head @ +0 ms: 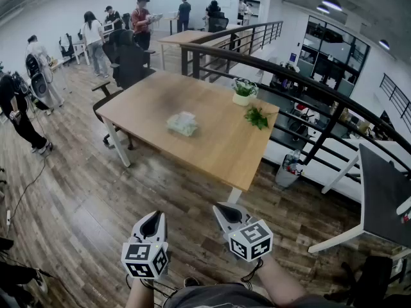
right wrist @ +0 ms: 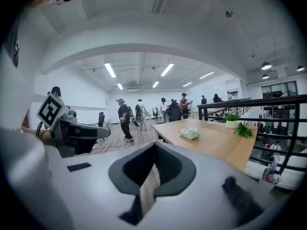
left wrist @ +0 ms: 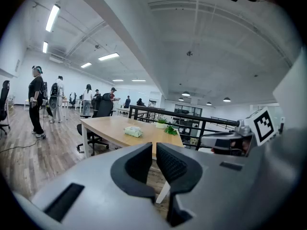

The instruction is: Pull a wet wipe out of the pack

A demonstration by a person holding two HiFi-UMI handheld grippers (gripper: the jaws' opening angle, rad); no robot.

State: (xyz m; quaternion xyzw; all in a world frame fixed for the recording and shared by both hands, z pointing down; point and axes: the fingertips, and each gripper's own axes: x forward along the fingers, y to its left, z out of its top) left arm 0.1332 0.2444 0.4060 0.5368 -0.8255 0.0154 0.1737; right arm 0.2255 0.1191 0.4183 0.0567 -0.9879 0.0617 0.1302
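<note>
Pale green film pack of wipes (head: pixel 182 123) lies flat mid-worktop (head: pixel 218 147), well apart from both grippers. Likely light, crinkly and squashy. It would probably slide on the smooth wood if tugged, so one gripper should pin the body while the other pinches the thin, limp sheet at the top opening. Opening too small to make out. Left gripper (head: pixel 153 222) jaws all but together, empty. Right gripper (head: pixel 225 210) jaws together, empty.
</note>
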